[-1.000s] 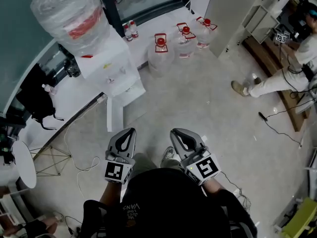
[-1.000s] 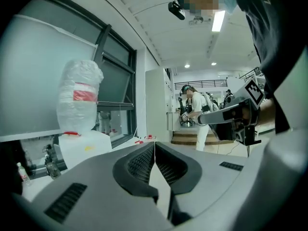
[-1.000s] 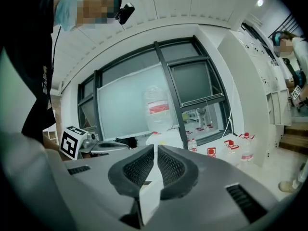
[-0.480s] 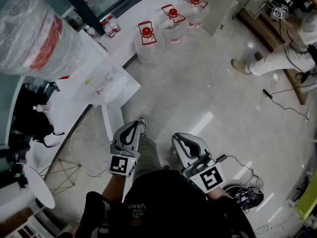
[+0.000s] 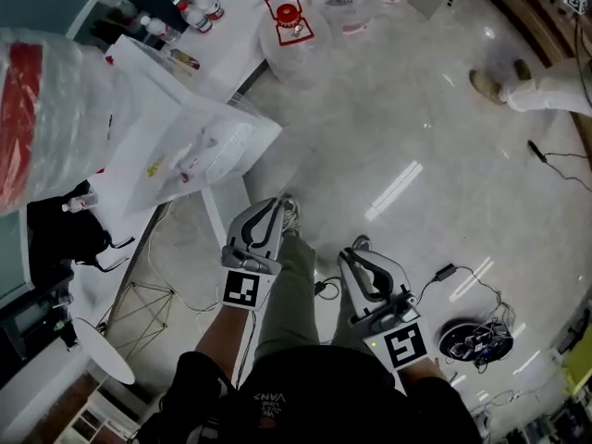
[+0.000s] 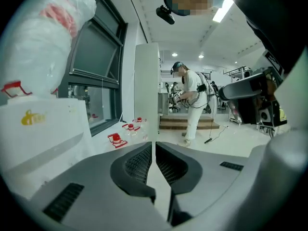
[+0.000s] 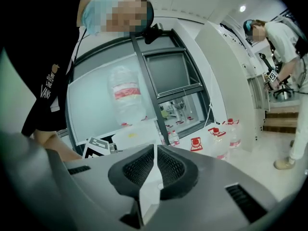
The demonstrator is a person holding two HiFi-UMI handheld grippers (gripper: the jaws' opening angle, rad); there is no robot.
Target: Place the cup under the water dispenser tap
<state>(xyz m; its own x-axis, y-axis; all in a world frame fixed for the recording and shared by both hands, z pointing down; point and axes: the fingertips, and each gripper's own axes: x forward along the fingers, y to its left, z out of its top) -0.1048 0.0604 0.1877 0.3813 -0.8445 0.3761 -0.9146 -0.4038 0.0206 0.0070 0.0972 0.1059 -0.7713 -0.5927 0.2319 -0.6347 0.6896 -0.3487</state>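
At the far left of the head view, the dispenser stands white against the wall, with a plastic-wrapped bottle inverted on top. No view shows where the cup is. The left gripper hangs over the floor just right of the dispenser, apart from it and pointing away from the person. In the left gripper view its fingers are clenched, with only a hairline slit between the ribbed pads; nothing is held and nothing is touched. The right gripper sits beside it, nearer the person, also over bare floor. Its fingers meet at the tips and grasp nothing. Red-capped jugs stand on the floor beyond both grippers. A second person is at the far right edge.
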